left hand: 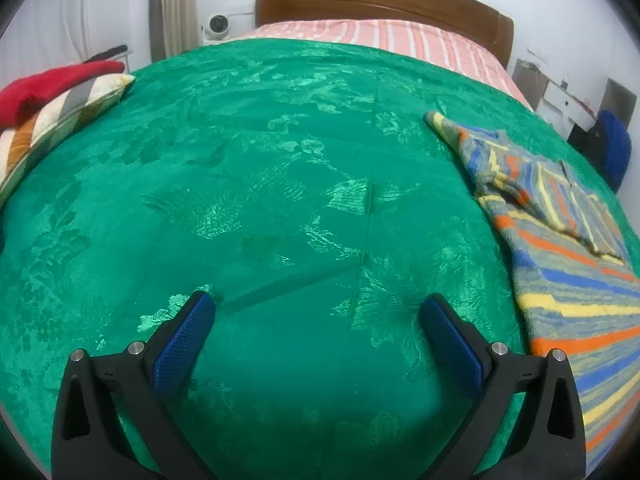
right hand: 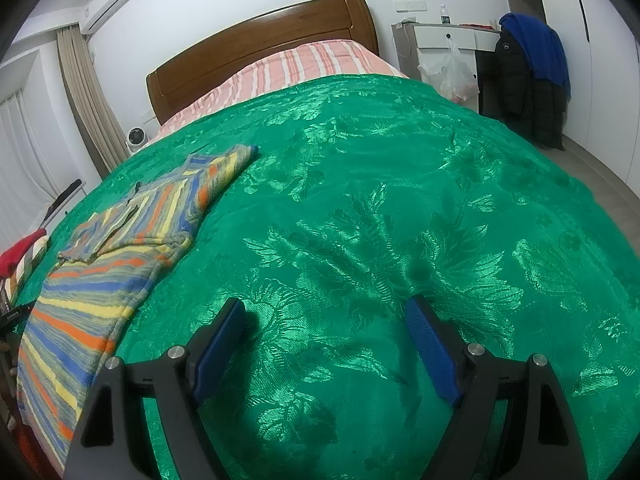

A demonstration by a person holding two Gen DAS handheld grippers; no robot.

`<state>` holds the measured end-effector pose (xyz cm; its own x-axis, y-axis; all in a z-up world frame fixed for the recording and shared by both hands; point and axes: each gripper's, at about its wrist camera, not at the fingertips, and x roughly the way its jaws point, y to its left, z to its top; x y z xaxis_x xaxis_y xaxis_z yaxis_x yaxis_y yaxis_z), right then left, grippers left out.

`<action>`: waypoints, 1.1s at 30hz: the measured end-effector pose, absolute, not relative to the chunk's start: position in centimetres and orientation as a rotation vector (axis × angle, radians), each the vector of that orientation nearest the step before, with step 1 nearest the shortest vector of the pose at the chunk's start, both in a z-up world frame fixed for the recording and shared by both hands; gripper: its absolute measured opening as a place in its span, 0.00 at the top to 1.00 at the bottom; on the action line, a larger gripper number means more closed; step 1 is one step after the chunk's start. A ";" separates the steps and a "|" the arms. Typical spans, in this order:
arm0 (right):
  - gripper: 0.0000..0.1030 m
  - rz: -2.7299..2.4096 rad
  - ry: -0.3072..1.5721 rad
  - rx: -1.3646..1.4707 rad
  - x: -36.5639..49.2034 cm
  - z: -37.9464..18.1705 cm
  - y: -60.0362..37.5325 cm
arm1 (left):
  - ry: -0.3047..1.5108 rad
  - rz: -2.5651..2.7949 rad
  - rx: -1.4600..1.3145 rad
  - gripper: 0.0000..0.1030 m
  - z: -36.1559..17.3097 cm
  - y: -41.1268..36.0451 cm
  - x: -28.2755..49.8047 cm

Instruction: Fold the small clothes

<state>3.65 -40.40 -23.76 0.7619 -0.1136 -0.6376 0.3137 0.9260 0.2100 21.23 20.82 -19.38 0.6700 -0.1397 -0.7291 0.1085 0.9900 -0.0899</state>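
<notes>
While both pairs of tongs hang over the bed, nothing is gripped. Left tongs (left hand: 316,308): jaws wide apart, empty, above bare green bedspread (left hand: 280,160). Right tongs (right hand: 326,312): jaws wide apart, empty, likewise over bare bedspread. Striped garment (left hand: 568,264): blue, orange, yellow and grey knit, lying spread on the bedspread between the two tongs, touching neither. Striped pillow (left hand: 60,120) with red cloth (left hand: 48,84) on top: far left bed edge. Wooden headboard (left hand: 380,0): beyond pink striped sheet (left hand: 380,36).
</notes>
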 end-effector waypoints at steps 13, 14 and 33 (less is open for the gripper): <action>0.21 -0.232 0.662 0.320 3.6 -23.8 -40.4 | 0.813 -0.131 -0.024 0.00 -19.4 20.8 20.9; 0.21 -0.232 0.662 0.320 3.6 -23.8 -40.4 | 0.813 -0.131 -0.024 0.00 -19.4 20.8 20.9; 0.21 -0.233 0.665 0.316 3.6 -23.8 -40.4 | 0.805 -0.128 -0.023 0.00 -19.4 21.0 20.7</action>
